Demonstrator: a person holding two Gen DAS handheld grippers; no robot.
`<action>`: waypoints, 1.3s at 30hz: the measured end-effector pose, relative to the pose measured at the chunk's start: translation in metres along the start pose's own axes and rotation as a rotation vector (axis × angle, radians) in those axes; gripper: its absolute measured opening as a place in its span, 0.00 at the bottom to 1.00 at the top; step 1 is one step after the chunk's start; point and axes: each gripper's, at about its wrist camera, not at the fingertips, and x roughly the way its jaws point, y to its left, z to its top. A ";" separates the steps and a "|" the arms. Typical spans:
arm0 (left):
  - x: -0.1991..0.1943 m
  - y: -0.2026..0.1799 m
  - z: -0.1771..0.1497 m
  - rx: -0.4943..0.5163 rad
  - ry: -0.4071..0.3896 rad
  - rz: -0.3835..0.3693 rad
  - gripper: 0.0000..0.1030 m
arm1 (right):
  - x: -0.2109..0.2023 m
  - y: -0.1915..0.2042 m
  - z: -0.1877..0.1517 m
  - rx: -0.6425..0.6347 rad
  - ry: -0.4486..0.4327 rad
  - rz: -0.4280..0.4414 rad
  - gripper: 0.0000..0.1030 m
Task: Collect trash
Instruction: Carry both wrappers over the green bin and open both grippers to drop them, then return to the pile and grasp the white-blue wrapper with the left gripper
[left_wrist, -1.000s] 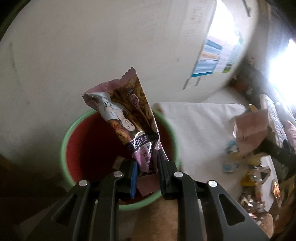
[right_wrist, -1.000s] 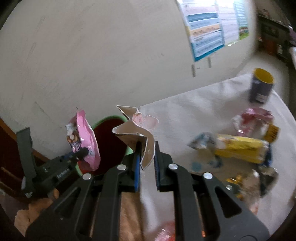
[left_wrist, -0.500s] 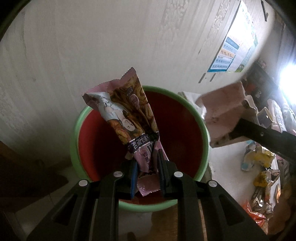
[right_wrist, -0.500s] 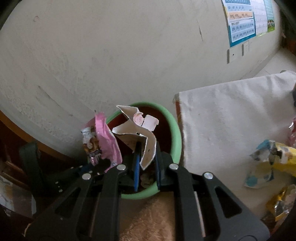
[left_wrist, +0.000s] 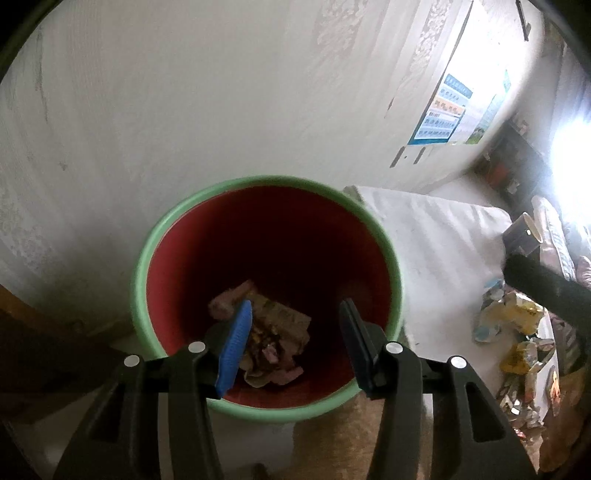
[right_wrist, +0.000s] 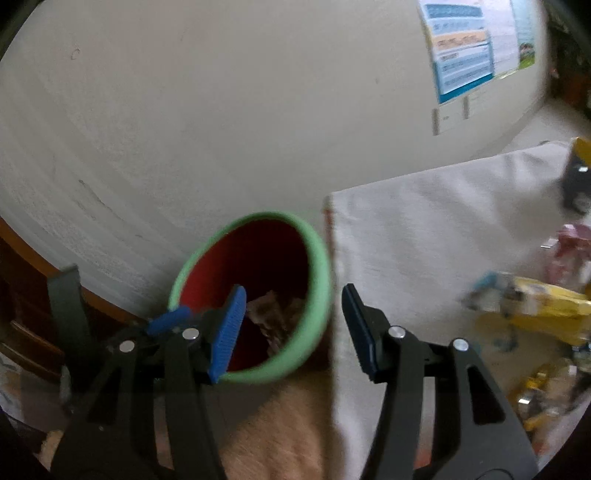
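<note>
A red bin with a green rim stands by the wall; it also shows in the right wrist view. Crumpled wrappers lie at its bottom, also seen from the right wrist. My left gripper is open and empty right above the bin's mouth. My right gripper is open and empty over the bin's right rim. The left gripper's blue fingertip shows at the bin's left. More trash lies on the white cloth, including a yellow packet.
A plastered wall with a poster rises just behind the bin. A dark cup stands on the cloth. Wooden furniture is left of the bin. The right gripper's arm crosses the left view.
Both grippers opened over the bin. The pink snack wrapper left the left gripper and the torn cardboard piece left the right gripper; wrappers now lie in the bin.
</note>
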 end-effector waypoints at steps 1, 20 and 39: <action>-0.001 -0.004 0.000 0.004 -0.002 -0.007 0.46 | -0.009 -0.008 -0.003 0.001 -0.004 -0.026 0.51; -0.002 -0.138 -0.028 0.219 0.095 -0.210 0.44 | -0.118 -0.197 -0.109 0.371 0.006 -0.283 0.46; 0.041 -0.205 -0.036 0.232 0.218 -0.263 0.44 | -0.094 -0.223 -0.135 0.485 0.029 -0.179 0.40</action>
